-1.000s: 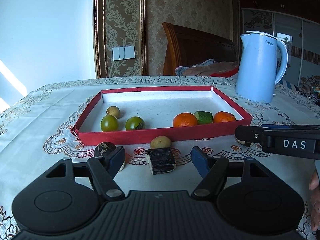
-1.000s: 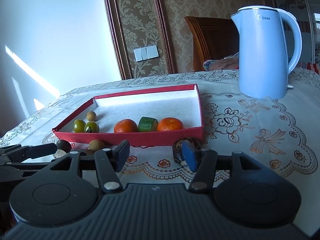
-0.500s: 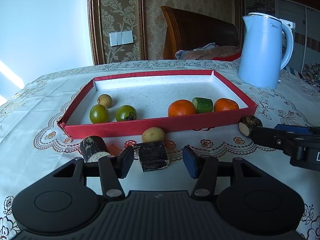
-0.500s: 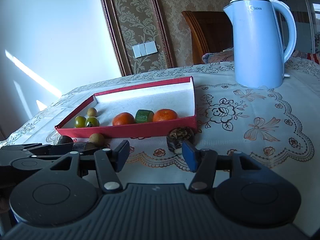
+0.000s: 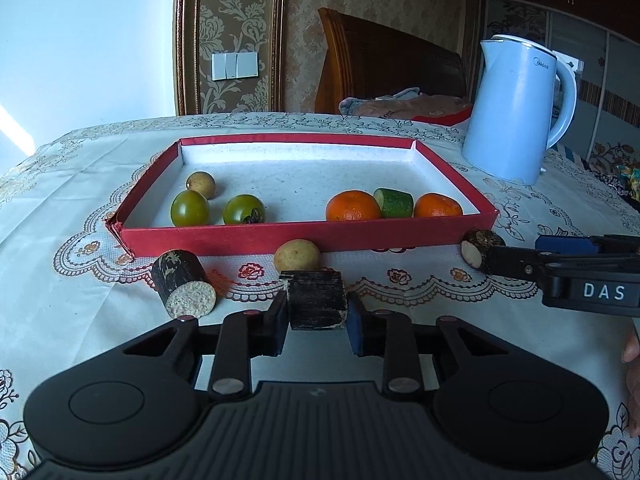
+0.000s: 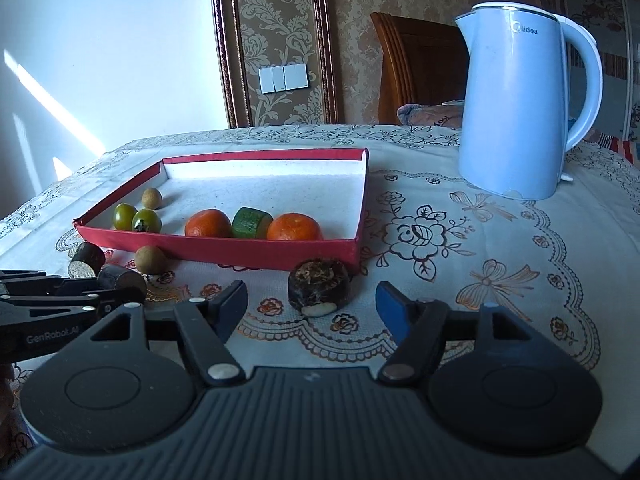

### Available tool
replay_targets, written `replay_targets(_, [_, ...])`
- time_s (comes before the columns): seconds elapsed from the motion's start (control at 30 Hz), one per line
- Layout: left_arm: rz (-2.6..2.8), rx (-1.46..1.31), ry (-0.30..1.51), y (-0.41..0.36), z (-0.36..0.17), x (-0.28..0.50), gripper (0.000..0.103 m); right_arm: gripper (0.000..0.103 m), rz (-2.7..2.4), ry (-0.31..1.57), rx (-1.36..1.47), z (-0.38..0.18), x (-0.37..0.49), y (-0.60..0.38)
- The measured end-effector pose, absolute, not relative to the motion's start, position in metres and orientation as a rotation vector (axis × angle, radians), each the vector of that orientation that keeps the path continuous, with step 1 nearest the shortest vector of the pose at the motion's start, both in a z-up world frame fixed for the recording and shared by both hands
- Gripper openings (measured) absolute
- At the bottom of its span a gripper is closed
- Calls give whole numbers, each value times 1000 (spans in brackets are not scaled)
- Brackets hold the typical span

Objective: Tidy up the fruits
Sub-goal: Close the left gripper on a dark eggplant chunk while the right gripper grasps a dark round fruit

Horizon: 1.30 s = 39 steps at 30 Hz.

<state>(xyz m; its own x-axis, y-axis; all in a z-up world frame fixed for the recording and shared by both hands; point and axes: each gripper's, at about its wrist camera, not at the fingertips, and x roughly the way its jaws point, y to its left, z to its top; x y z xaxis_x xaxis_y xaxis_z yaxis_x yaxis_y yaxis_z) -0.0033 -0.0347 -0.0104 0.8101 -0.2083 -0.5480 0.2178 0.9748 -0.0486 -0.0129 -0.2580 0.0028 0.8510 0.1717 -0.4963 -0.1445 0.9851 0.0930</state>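
Black pads of your left gripper (image 5: 316,322) have just closed on the dark square chunk (image 5: 316,300); your right gripper (image 6: 312,306) has been opening around the dark round piece (image 6: 320,286).

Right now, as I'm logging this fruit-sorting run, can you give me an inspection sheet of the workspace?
Surface: table under an embroidered cloth.
Job's things: red tray holds two oranges, two green tomatoes, a cucumber piece and a small tan fruit. Outside it: another tan fruit and three dark cut chunks.
Clutter: blue kettle beside the tray.
Grippers: left tongs have just closed on the middle chunk; right tongs have just been opening, a chunk untouched between them.
Cables: nothing seen.
Surroundings: wooden headboard, wall switch.
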Motion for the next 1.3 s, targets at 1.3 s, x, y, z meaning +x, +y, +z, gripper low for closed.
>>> replay_targets(1.3, [-142, 1, 557, -35, -10, -9, 29, 43, 120, 618, 40, -11, 21, -253])
